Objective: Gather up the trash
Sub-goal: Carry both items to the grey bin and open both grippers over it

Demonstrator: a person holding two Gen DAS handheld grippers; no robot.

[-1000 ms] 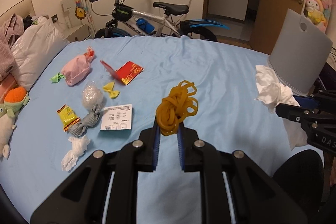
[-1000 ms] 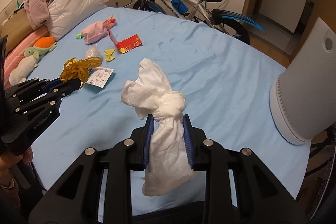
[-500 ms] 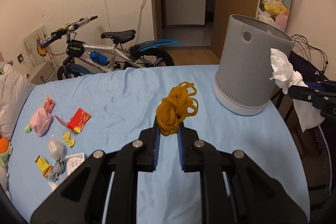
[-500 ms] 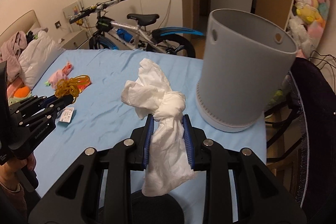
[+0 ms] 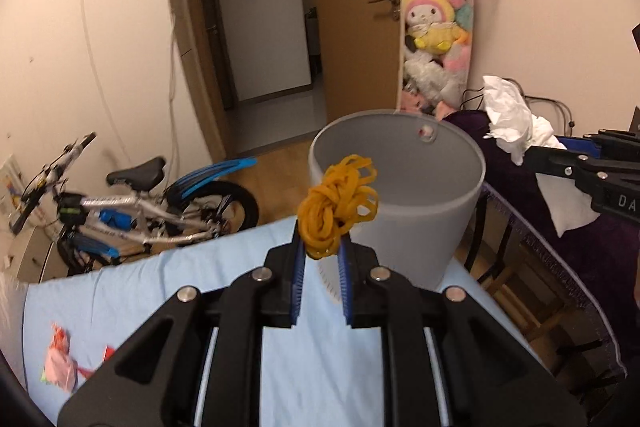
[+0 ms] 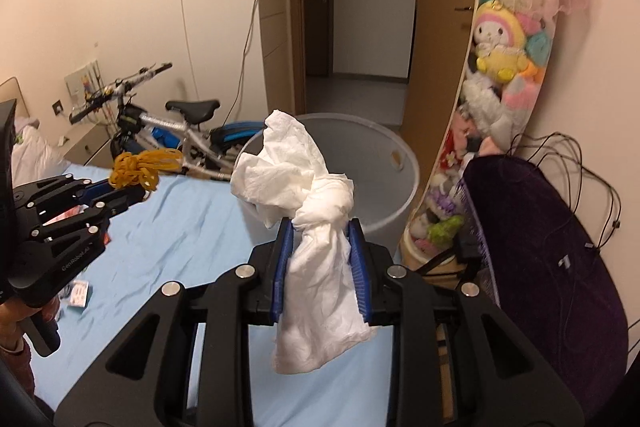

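My left gripper (image 5: 321, 249) is shut on a tangled bundle of yellow rubber bands (image 5: 338, 201), held up just in front of the grey bin (image 5: 420, 227), whose open mouth faces me. My right gripper (image 6: 320, 227) is shut on a knotted white tissue (image 6: 304, 183), also raised before the grey bin (image 6: 384, 163). In the left wrist view the right gripper (image 5: 532, 147) with the white tissue (image 5: 510, 117) hangs to the right of the bin. In the right wrist view the left gripper (image 6: 136, 189) with the rubber bands (image 6: 142, 167) sits to the left.
The bin stands on the corner of the bed's blue sheet (image 5: 224, 279). A bicycle (image 5: 132, 211) leans behind the bed. A dark purple chair (image 6: 540, 247) and a net of plush toys (image 6: 508, 39) stand to the right. A pink wrapper (image 5: 60, 367) lies on the sheet.
Both grippers have swung right and risen from over the littered bed to the grey bin, which now faces them close up. Each still holds its item.
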